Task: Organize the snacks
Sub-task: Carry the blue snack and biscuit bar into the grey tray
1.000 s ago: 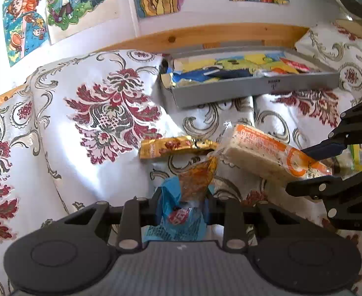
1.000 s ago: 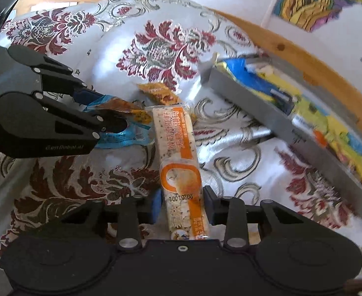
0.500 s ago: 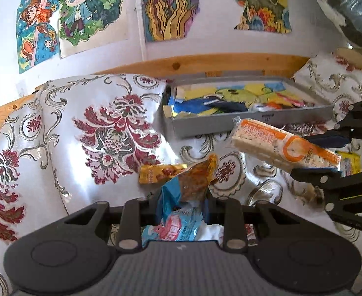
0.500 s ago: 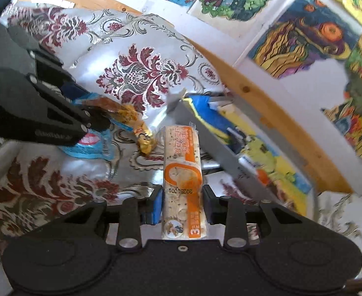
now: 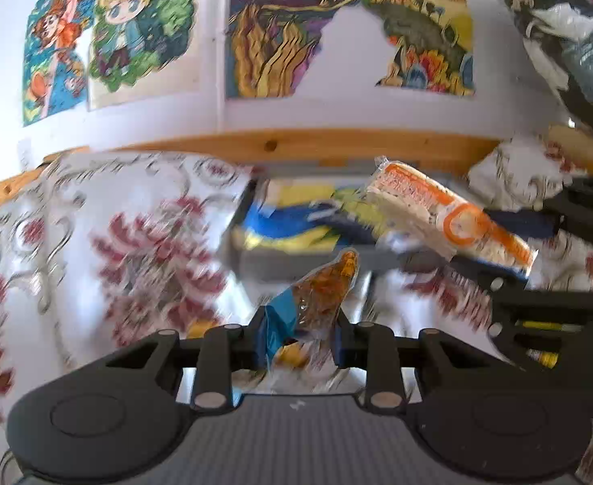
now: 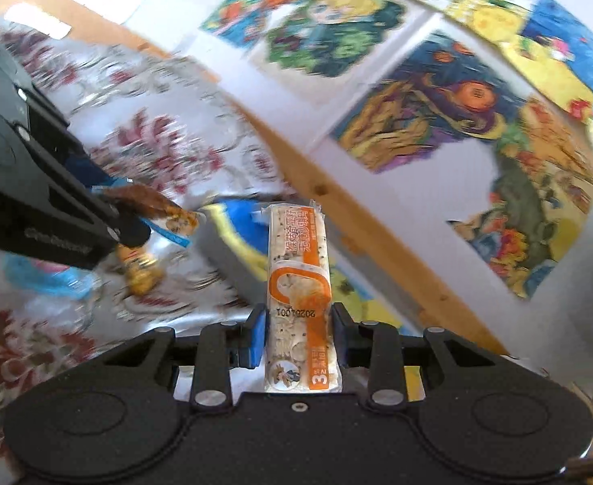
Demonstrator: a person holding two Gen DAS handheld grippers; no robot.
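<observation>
Orange-white snack bar [image 6: 299,283], frame centre, clamped between right gripper [image 6: 298,329] jaws. Blue-orange snack packet [image 5: 310,303], lower centre, pinched in left gripper [image 5: 298,337]. Grey tray [image 5: 296,258] of snacks behind, mid-frame, on floral cloth [image 5: 142,242].

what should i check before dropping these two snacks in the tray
1. Right gripper shut on the orange-and-white snack bar: ok.
2. Left gripper shut on the blue-and-orange snack packet: ok.
3. Both snacks lifted off the floral cloth: ok.
4. Grey tray ahead of both grippers: ok.
5. Free space in the tray, already holding wrappers: cannot tell, blurred.
6. Snacks over the tray: not ok yet.
</observation>
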